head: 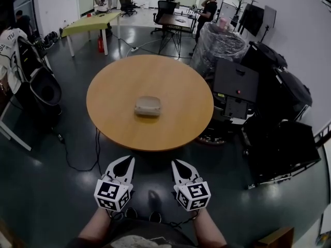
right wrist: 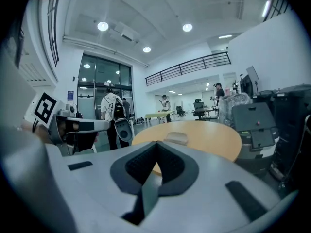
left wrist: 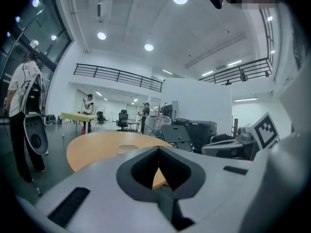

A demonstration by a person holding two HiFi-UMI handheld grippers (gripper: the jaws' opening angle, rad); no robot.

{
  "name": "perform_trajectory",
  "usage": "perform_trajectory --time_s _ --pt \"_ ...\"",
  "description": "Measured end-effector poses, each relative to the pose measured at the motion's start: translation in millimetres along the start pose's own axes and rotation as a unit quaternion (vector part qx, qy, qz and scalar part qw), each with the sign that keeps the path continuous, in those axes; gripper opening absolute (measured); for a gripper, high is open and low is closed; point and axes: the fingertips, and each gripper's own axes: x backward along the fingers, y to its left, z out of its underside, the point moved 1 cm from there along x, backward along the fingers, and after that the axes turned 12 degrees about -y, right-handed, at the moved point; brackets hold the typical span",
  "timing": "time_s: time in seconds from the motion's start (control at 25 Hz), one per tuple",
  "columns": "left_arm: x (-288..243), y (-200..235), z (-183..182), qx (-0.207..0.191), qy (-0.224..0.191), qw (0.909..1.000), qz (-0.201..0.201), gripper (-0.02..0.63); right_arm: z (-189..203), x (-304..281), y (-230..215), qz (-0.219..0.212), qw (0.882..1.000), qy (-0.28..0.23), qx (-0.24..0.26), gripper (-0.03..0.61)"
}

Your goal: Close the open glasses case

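A beige-grey glasses case (head: 148, 106) lies near the middle of the round wooden table (head: 114, 123); whether its lid stands up is too small to tell. It also shows as a low pale lump, the case (left wrist: 127, 149) in the left gripper view and the case (right wrist: 176, 138) in the right gripper view. My left gripper (head: 129, 159) and right gripper (head: 177, 162) hang side by side over the dark floor, short of the table's near edge. Both have their jaws together with nothing held. In the gripper views, the left gripper (left wrist: 158, 152) and the right gripper (right wrist: 155, 146) point toward the table.
Black cases and a monitor stand (head: 235, 89) crowd the table's right side, behind them a plastic-wrapped cart (head: 217, 43). A black cable (head: 83, 159) runs on the floor at the left. A dark seat frame (head: 39, 87) stands left. People stand by far tables (head: 93, 22).
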Motion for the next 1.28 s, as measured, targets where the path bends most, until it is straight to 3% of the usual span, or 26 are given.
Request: perform_trajectory --time_s 0.6,0.92,1.28 --pt "-19 -5 16 -0.011 -0.006 0.9988 -0.047 0.008 26 9 -40 -0.024 0.999 0.02 -0.008 -0.011" --pt "-68 43 31 -0.009 0.007 0.9991 -0.04 0.008 34 -39 -67 0.01 0.999 0.033 -0.014 -0.011" --pt "-141 118 36 0.007 0.015 0.9991 -0.038 0.008 26 -137 -95 0.03 0.999 0.044 -0.011 -0.012"
